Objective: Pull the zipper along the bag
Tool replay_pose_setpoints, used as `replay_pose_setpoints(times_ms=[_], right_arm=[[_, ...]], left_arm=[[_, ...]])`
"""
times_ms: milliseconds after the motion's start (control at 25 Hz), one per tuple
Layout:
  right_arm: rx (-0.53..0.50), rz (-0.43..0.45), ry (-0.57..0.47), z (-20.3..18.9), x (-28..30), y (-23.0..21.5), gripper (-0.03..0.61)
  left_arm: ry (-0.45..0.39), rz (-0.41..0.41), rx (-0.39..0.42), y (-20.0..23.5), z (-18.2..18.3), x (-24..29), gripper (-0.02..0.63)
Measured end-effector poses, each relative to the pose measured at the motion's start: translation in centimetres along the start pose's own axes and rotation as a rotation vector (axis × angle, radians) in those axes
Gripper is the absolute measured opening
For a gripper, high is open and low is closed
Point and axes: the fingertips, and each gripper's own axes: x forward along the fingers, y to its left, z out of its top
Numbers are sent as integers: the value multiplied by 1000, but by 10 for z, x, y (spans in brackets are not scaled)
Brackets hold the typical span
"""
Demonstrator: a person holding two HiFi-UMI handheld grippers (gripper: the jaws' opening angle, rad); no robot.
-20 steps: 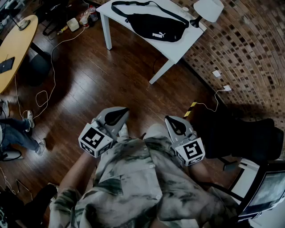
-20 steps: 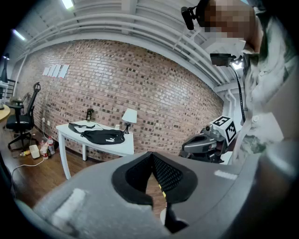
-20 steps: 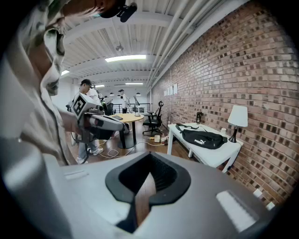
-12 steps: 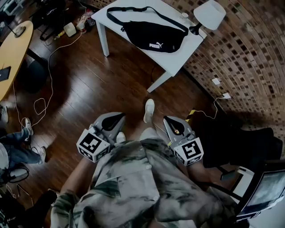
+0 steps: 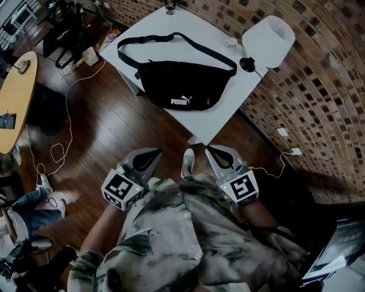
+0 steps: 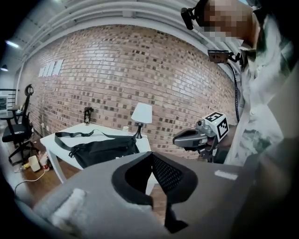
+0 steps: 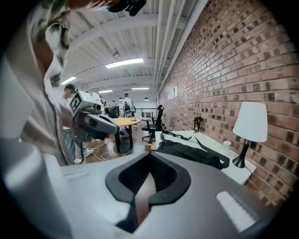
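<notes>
One bag (image 5: pixel 177 85), black, lies near the middle of one white table (image 5: pixel 197 23), its single strap (image 5: pixel 171 40) looped out across the tabletop toward the far side. It lies flat, with nothing touching it. Also on the table are one lamp (image 5: pixel 268 41) at the corner by the brick wall (image 5: pixel 319 85), one small cup (image 5: pixel 230 41) just beside the lamp, and one small dark object (image 5: pixel 169 8) at the far edge.

There are two grippers. The left gripper (image 5: pixel 153 154) and right gripper (image 5: pixel 214 151) are held side by side in front of the person's chest, one shoe (image 5: pixel 187 162) between them. Both point toward the table and tilt slightly down, well apart from the bag. The left gripper's jaws are clenched with nothing between them; the right's tips also meet, empty. From each gripper view the bag sits beyond the jaws, on the table.
</notes>
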Motion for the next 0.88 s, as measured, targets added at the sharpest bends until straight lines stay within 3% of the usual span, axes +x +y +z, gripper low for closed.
replay_pose_setpoints(times_ms=[280, 440, 880], right_arm=[[-24, 18, 28, -32, 44, -116, 8], [40, 60, 39, -47, 73, -131, 8], [4, 47, 96, -72, 132, -181, 8]], left_arm=[[75, 25, 34, 41, 24, 118, 3], [149, 11, 82, 51, 22, 158, 28], [330, -7, 204, 86, 2, 234, 63]])
